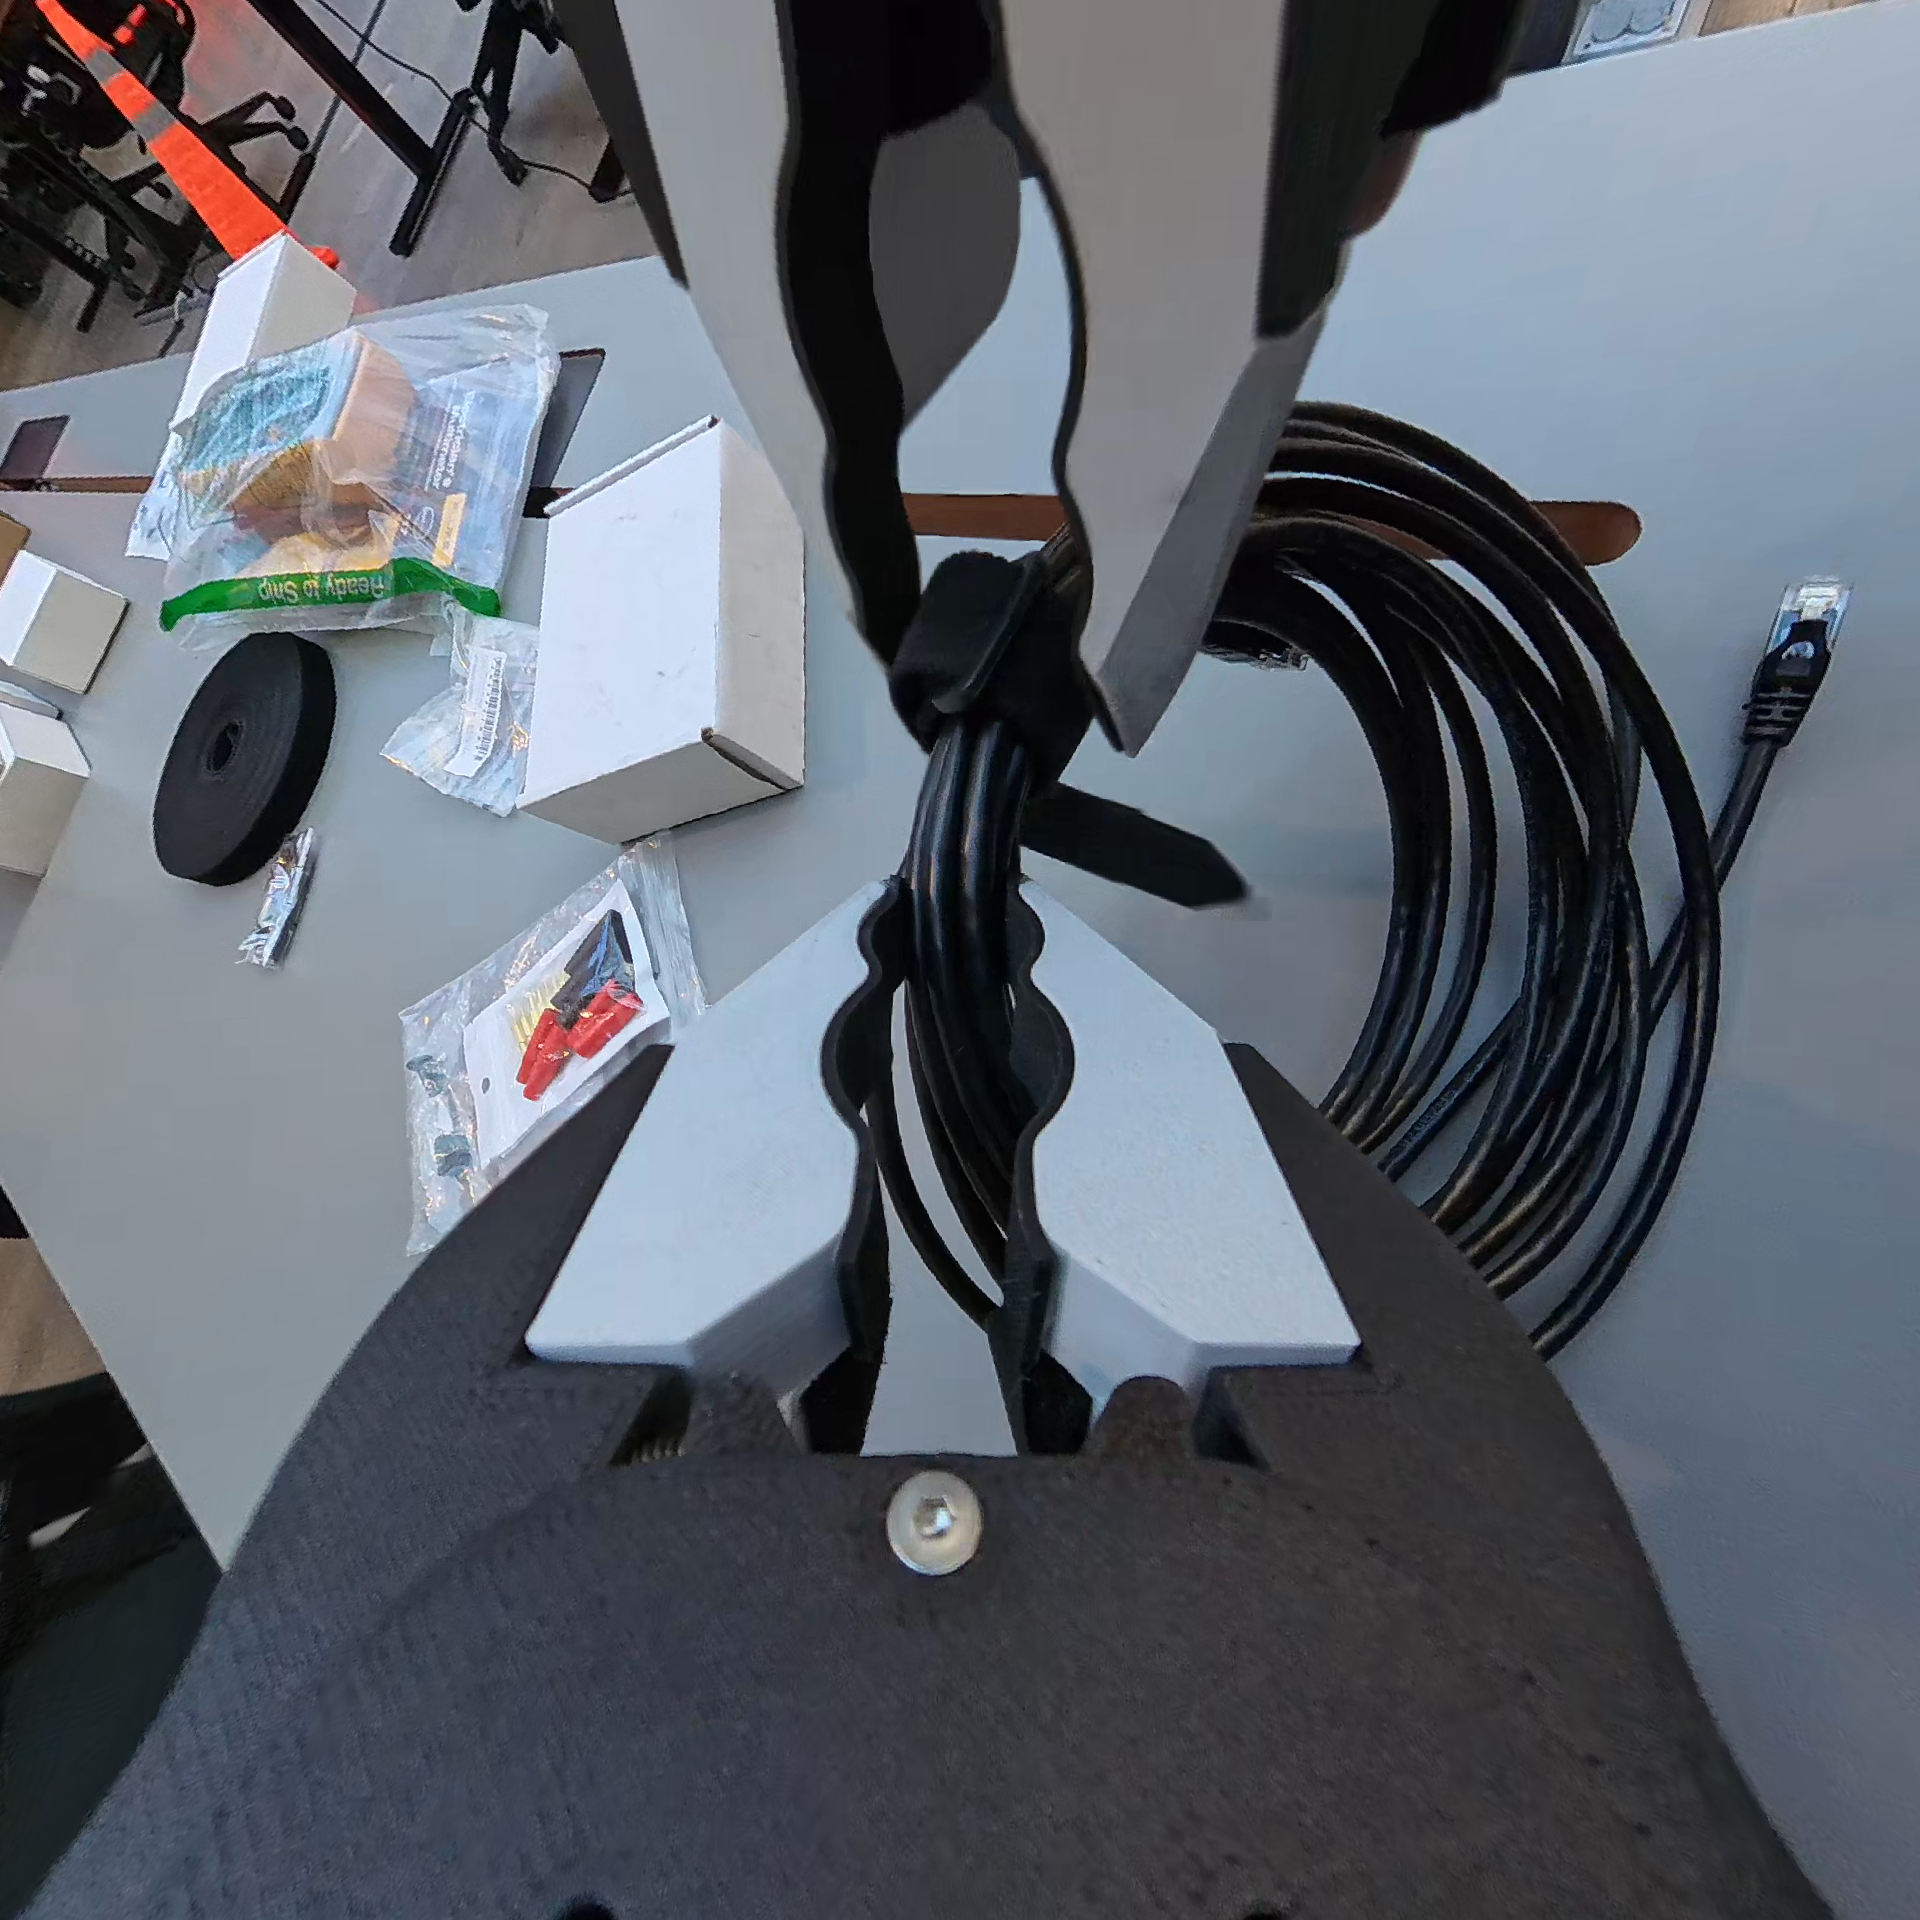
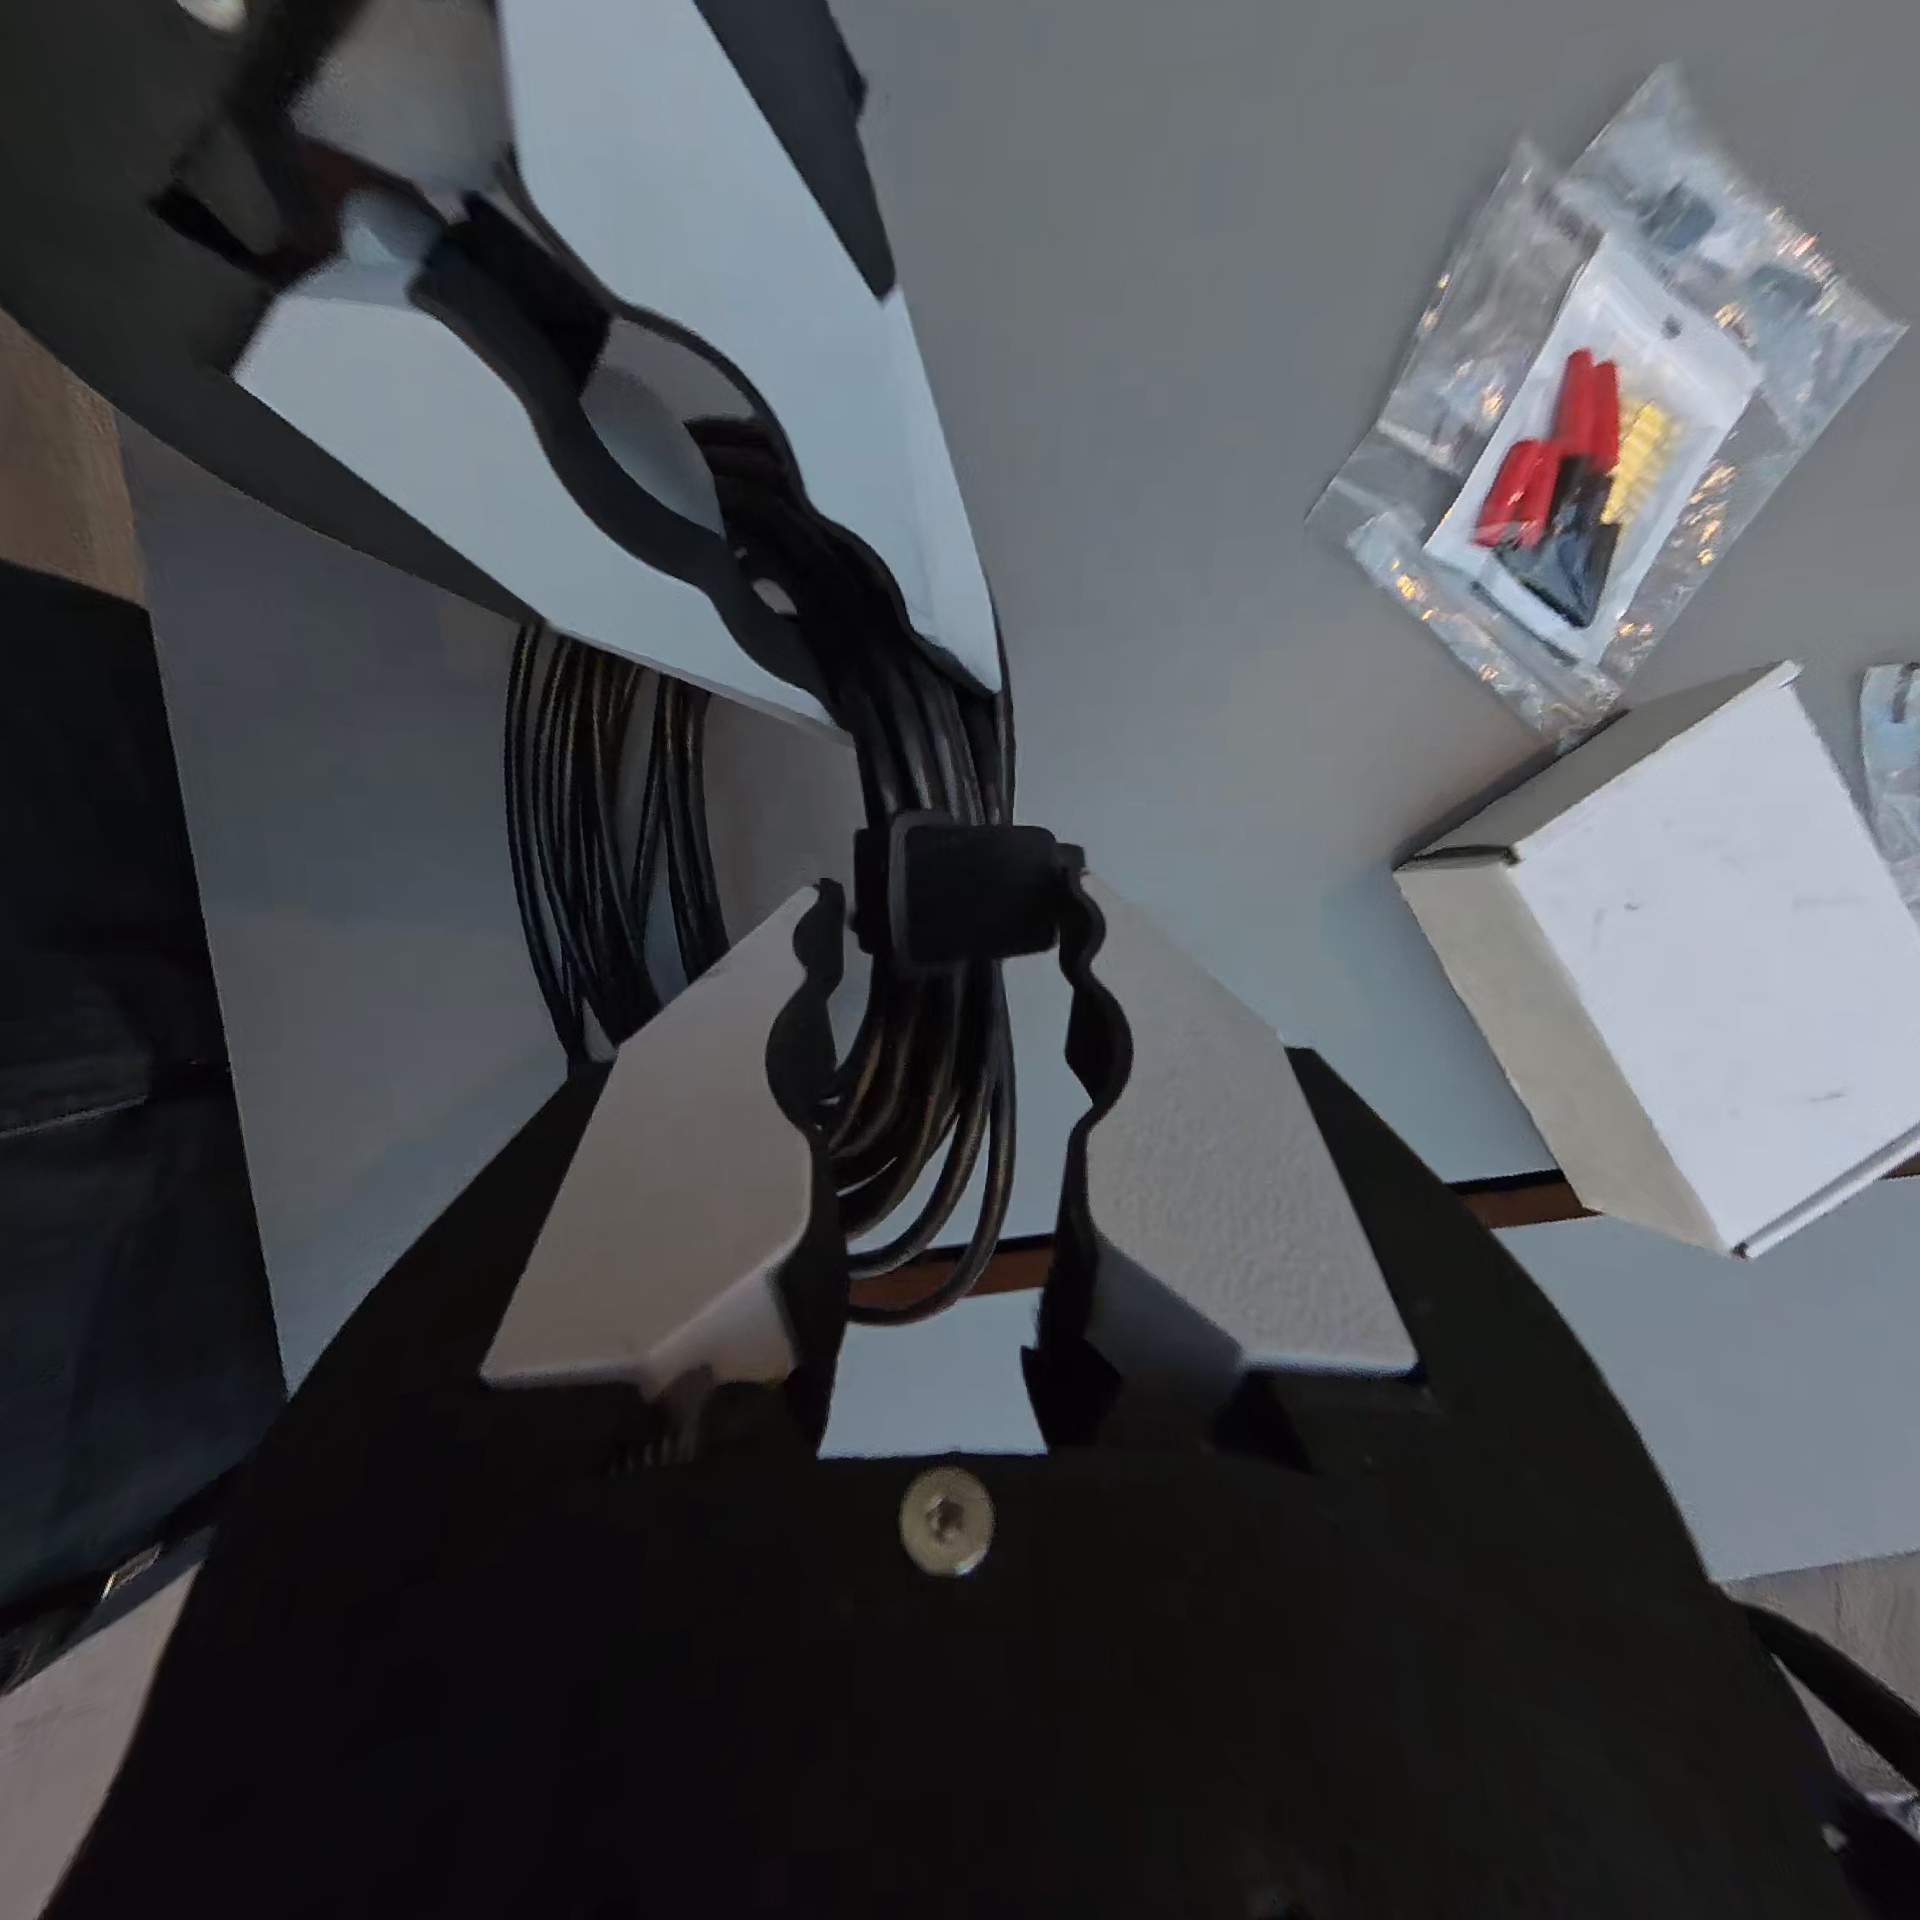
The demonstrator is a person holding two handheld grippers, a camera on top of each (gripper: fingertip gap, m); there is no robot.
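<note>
In the left wrist view, the coiled black network cable (image 1: 1475,831) on the grey table (image 1: 1714,364) is clamped at its bunched strands by the left gripper (image 1: 951,914).

In the right wrist view, a black hook-and-loop strap (image 2: 961,894) wrapped around the cable is apparently pinched by the right gripper (image 2: 951,904), jaws partly closed.

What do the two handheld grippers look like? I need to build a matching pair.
The left gripper and the right gripper look alike: a broad, rounded matte-black body with one silver screw at its centre, and two pale grey, wedge-shaped fingers lined with wavy black pads. No cables or markings show.
</note>
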